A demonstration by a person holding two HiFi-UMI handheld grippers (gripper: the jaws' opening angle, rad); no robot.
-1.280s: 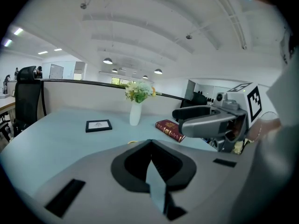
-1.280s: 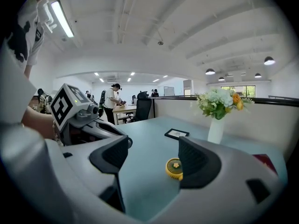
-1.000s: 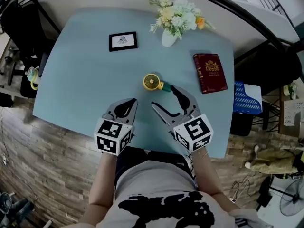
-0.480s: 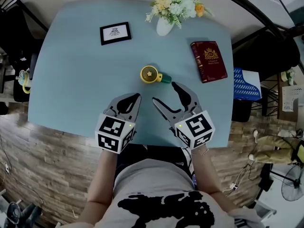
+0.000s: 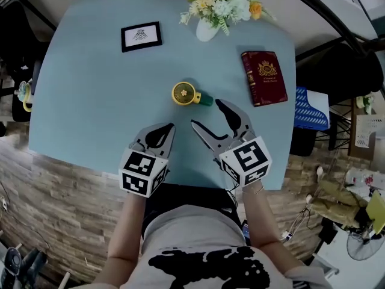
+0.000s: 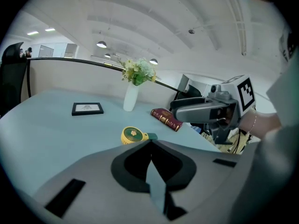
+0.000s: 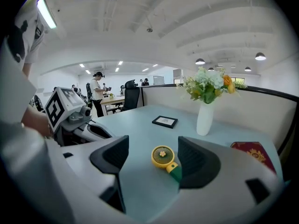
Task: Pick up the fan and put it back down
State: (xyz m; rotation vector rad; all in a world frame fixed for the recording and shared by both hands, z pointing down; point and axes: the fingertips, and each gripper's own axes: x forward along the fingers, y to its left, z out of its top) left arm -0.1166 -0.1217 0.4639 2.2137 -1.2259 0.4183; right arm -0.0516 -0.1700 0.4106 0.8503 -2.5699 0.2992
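**Nearly There, but the Grab Could Slip**

Just short of contact, your right gripper (image 5: 206,113) hovers over the blue table (image 5: 90,89) with its jaws spread wide and nothing between them. The small yellow fan (image 5: 187,94) lies beyond its tips near the table's middle, touching neither gripper. Your left gripper (image 5: 166,130) sits at the near edge, its jaws pressed together and empty.

The fan lies flat, its round grille to the left. The green handle points right and slightly near, towards your right gripper's far jaw, so the long axis runs roughly left to right.

That is the likely trouble. Your open jaws line up almost along that axis, not across it. Closing this way would probably squeeze the fan end to end, and the round head could skid out. A jaw tip clipping the handle on the way in could also spin the fan off line.
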